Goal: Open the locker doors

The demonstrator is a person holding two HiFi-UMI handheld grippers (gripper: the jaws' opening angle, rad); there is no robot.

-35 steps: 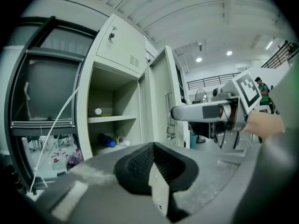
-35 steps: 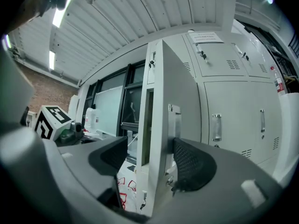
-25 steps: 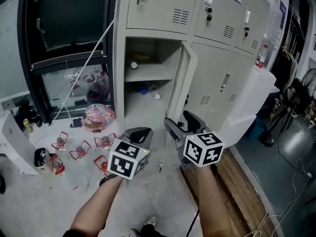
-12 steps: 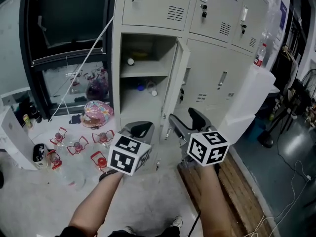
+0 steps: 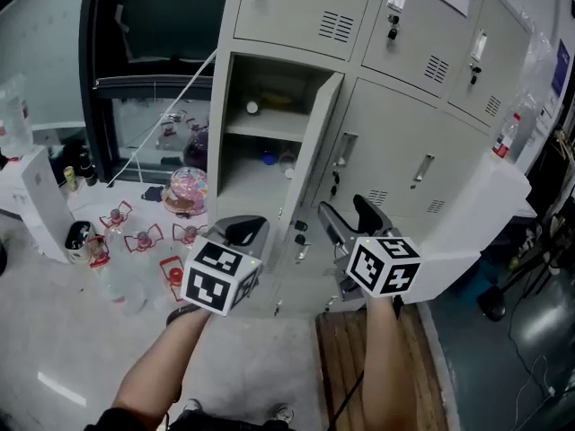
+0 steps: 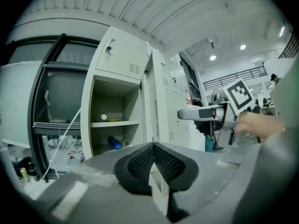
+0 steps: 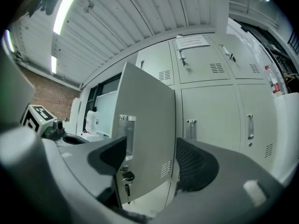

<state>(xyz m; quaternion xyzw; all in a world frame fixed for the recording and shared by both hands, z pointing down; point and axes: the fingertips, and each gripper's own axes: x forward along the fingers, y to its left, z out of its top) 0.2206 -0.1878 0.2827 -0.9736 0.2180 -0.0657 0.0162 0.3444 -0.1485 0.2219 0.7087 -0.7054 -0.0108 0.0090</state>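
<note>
Before grey sheet-metal lockers (image 5: 404, 151): left claw (image 5: 247, 230) closed, empty; right claw (image 5: 345, 212) spread wide near flat vented door (image 5: 308, 151).

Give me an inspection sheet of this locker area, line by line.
Surface: grey floor, wooden boards at right.
Job's things: one locker door open, the neighbouring doors shut.
Clutter: red wire-framed items and a pink dome on the floor.
Tools: left tool shut, empty; right tool open, holding nothing.
Cables: white cord slanting across the window.
Surroundings: dark window at left, white cabinet at right.
</note>
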